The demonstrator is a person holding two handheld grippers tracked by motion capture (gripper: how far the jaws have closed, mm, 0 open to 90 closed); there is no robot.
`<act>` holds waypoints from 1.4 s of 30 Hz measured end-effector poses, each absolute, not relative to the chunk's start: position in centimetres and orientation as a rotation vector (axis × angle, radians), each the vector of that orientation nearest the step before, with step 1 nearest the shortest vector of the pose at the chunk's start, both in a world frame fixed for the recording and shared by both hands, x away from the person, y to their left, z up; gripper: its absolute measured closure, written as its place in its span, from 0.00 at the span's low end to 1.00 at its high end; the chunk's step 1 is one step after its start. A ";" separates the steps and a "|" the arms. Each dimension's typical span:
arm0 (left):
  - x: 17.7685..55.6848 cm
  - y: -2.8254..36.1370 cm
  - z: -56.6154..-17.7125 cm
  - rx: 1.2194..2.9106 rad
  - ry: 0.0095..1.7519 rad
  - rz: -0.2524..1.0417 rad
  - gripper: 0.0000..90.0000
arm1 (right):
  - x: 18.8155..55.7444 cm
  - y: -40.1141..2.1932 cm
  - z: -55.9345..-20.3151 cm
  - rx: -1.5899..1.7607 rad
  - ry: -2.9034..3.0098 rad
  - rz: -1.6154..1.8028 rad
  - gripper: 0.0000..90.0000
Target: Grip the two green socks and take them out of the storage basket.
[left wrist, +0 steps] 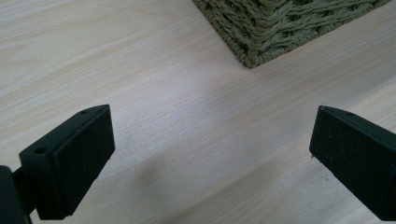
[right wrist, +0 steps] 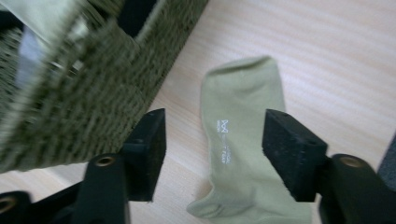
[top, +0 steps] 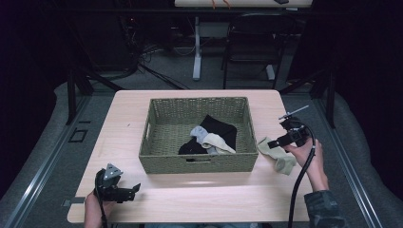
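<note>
A woven olive basket (top: 199, 164) sits mid-table and holds a black garment (top: 221, 128), a grey sock (top: 198, 133) and a beige sock (top: 219, 142). To the basket's right a pale green sock (top: 278, 154) lies flat on the table (top: 123, 137). My right gripper (top: 275, 141) hovers just over that sock; in the right gripper view its jaws stand apart above the sock (right wrist: 238, 140) with nothing pressed between them, the basket wall (right wrist: 79, 107) to their left. My left gripper (top: 135, 189) rests open at the table's front left, its jaws wide over bare wood near a basket corner (left wrist: 261, 32).
Beyond the table's far edge stand a dark chair (top: 249, 42) and a white desk leg (top: 196, 47) amid floor cables. Bare tabletop lies left of the basket and along the front edge.
</note>
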State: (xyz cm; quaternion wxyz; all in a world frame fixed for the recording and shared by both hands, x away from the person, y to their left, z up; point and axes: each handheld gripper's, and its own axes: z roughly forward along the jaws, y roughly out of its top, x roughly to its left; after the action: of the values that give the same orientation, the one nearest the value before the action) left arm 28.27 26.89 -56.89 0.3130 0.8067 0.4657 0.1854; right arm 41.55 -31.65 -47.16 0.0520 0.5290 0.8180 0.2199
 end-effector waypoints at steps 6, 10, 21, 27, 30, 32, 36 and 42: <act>28.3 26.9 -56.9 2.127 1.228 0.489 0.00 | 41.7 -31.2 -43.9 1.532 2.489 0.694 0.25; 28.3 26.9 -56.9 2.125 1.230 0.487 0.00 | 41.8 -30.3 -42.1 1.482 2.485 0.723 0.19; 28.2 26.9 -56.9 2.124 1.228 0.486 0.00 | 43.0 -25.6 -38.7 1.340 2.537 0.709 0.12; 28.2 26.9 -56.9 2.123 1.226 0.485 0.00 | 43.7 -22.7 -38.0 1.272 2.582 0.706 0.10; 28.2 27.0 -56.9 2.123 1.226 0.485 0.00 | 44.1 -21.3 -38.1 1.244 2.604 0.692 0.09; 28.2 27.0 -56.9 2.123 1.225 0.484 0.00 | 44.4 -20.4 -38.2 1.225 2.623 0.689 0.09; 28.2 27.0 -56.9 2.122 1.226 0.484 0.00 | 44.8 -18.8 -38.5 1.196 2.647 0.683 0.10; 28.3 27.0 -56.9 2.122 1.224 0.482 0.00 | 45.4 -16.7 -39.5 1.162 2.692 0.661 0.10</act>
State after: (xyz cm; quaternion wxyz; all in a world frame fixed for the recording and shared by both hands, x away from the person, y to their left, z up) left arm 28.25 26.98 -56.89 0.3169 0.8061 0.4652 0.1830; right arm 45.36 -16.71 -39.47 0.0678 0.3857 0.8936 0.2193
